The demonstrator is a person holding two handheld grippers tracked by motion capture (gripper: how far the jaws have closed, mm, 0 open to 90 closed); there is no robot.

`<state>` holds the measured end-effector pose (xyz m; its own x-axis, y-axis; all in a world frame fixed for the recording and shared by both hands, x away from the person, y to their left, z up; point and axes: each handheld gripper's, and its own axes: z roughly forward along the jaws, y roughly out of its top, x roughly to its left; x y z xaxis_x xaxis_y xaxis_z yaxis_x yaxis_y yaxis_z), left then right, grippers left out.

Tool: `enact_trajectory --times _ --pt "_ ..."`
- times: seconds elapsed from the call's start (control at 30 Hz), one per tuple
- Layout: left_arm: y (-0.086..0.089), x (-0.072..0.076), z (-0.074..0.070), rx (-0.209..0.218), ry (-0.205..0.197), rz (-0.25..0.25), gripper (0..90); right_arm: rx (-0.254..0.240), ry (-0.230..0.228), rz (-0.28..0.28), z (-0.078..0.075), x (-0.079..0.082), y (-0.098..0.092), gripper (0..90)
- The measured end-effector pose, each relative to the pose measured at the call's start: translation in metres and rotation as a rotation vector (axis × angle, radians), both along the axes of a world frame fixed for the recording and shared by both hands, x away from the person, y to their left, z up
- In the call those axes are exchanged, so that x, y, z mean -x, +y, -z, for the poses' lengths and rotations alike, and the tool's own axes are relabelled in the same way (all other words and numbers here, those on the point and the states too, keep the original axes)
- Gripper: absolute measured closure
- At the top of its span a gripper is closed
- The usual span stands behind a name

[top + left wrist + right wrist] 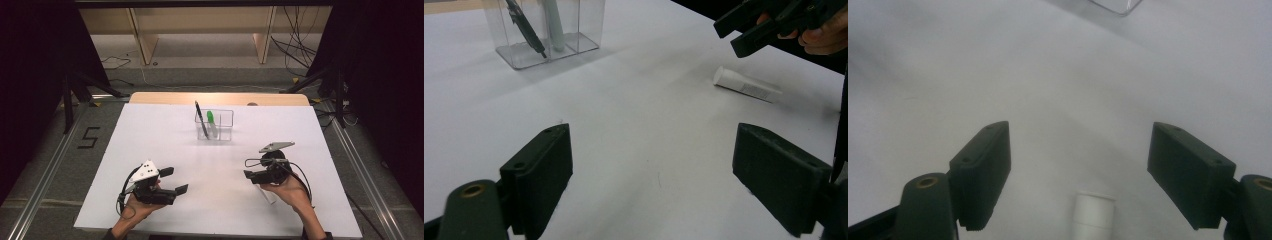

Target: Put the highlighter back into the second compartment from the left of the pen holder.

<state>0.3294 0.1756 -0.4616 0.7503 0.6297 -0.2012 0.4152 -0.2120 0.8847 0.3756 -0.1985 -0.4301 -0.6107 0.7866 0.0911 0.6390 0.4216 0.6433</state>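
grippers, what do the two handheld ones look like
Both are black with two flat, blocky fingers. The left gripper has a white three-cornered plate with dark dots on top; the right gripper has a grey one. A black cable loops from each.

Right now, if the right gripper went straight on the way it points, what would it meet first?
Probably the bare white table sheet. The right gripper, open, points down at it; the white cylindrical tube lies at the view's bottom edge, between and below the fingers. How far below is unclear.
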Motion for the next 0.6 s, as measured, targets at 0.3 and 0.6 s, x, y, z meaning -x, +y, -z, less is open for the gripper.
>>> enact_trajectory --times 0.3,0.6 --pt "0.0009 -0.0001 0.0 0.001 0.001 -0.004 16.2 0.038 0.032 -0.011 0.0056 -0.0011 -0.0002 26.1" --pt "0.0015 0.0007 -0.0002 -0.001 -0.002 0.0 16.2 0.067 0.062 -0.022 0.0092 0.0 0.0025 26.2"
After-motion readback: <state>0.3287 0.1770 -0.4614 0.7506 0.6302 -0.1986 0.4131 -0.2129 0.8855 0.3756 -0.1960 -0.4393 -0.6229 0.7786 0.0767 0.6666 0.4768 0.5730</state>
